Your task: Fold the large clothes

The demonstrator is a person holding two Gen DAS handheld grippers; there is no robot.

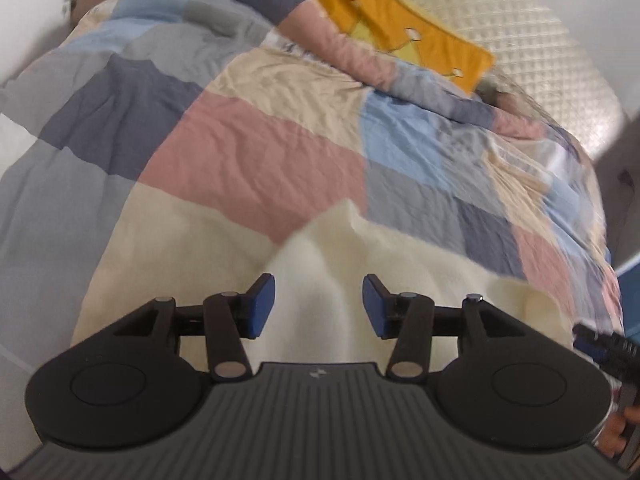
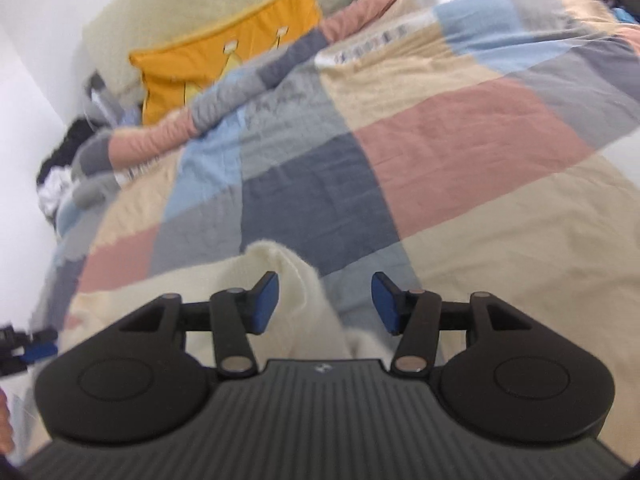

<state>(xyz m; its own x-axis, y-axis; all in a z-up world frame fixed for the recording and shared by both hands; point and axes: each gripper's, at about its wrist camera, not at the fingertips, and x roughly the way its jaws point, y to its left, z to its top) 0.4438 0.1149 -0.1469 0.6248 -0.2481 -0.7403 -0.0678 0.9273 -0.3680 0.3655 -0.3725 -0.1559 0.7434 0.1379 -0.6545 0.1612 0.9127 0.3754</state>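
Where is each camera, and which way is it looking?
Left wrist: sits on the left gripper, looking down over the cream garment on the patchwork quilt; a hand shows.
Right wrist: sits on the right gripper, same garment, same quilt.
Shared: yellow pillow, both grippers open.

Left gripper (image 1: pixel 318 306): matte black body, ribbed dark-grey top plate with a small pale logo at its 12 o'clock edge. Two round black discs flank the plate at 9 and 3 o'clock. Black linkage bars with silver pivot pins lead to two fingers (image 1: pixel 264 306) faced with blue pads.

Right gripper (image 2: pixel 325 304) – same build: ribbed plate, twin discs, silver pins, blue-padded fingers (image 2: pixel 267 302).

Person's hand (image 1: pixel 618 430) – only a sliver of fingers shows at 4 o'clock in the left wrist view; no sleeve visible.
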